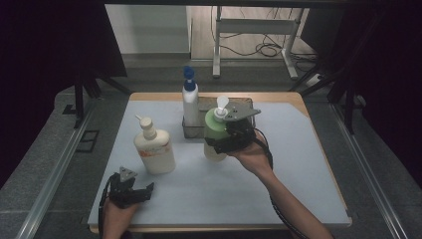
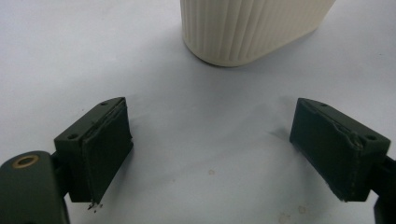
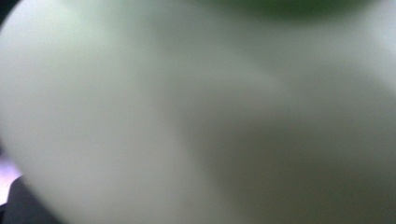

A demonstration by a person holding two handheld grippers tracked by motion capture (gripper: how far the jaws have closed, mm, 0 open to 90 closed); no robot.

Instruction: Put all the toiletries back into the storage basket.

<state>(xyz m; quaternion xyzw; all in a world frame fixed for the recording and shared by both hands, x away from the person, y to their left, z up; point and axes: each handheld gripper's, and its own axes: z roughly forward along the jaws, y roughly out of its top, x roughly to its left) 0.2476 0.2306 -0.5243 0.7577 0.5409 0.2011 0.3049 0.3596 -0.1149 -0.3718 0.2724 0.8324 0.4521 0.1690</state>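
Pale mat (image 1: 298, 164) on a wooden table, dark surroundings.
Right gripper (image 1: 225, 141) clamped on green pump bottle (image 1: 215, 130) at centre; wire basket (image 1: 191, 128) with blue-capped bottle (image 1: 189, 99) at 12 o'clock; cream bottle (image 1: 155, 149) at 9; left gripper (image 1: 141, 191) spread wide, empty, at 7.

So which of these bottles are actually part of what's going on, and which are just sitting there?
In use:
- green bottle, clamped in the right gripper
- metal basket just behind it, probably

Just sitting:
- cream pump bottle
- left gripper, open and resting on the table
- blue-capped white bottle, standing in the basket
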